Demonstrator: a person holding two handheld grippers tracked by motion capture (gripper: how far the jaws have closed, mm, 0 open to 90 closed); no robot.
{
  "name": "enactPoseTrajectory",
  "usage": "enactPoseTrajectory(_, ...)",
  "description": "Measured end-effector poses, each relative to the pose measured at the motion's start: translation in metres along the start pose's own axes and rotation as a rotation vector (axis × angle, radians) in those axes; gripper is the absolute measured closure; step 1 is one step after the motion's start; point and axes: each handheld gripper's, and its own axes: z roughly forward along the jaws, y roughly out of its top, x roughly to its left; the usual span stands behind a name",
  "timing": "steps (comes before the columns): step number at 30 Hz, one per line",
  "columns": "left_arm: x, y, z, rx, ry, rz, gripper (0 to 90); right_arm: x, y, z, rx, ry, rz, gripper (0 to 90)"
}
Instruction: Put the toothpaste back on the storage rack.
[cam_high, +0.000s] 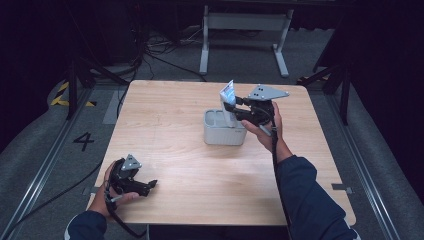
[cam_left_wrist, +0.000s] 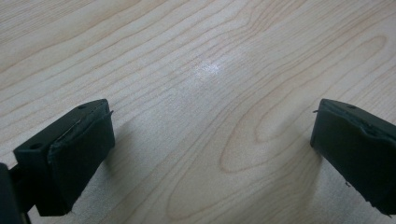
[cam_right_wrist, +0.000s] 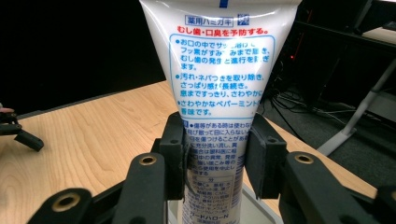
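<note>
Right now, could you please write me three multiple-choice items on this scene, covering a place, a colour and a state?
1. Where is the white tube?
A. flat on the table
B. clamped upright over the grey box
C. on the floor

2. What colour is most of the tube's print?
A. blue
B. green
C. black

3. How does the left gripper stand?
A. shut on the tube
B. shut on nothing
C. open over bare wood

Answers: B, the right gripper pinches it above the box; A, blue lettering; C, jaws wide apart.
</note>
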Motion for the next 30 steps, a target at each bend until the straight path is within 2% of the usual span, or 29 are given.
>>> enactPoseTrajectory(30, 0.000, 0.000, 0.000, -0.001, 0.000, -0.002, 0.1, -0.010, -0.012, 0.013, 0.032, -0.031, 0.021, 64.1)
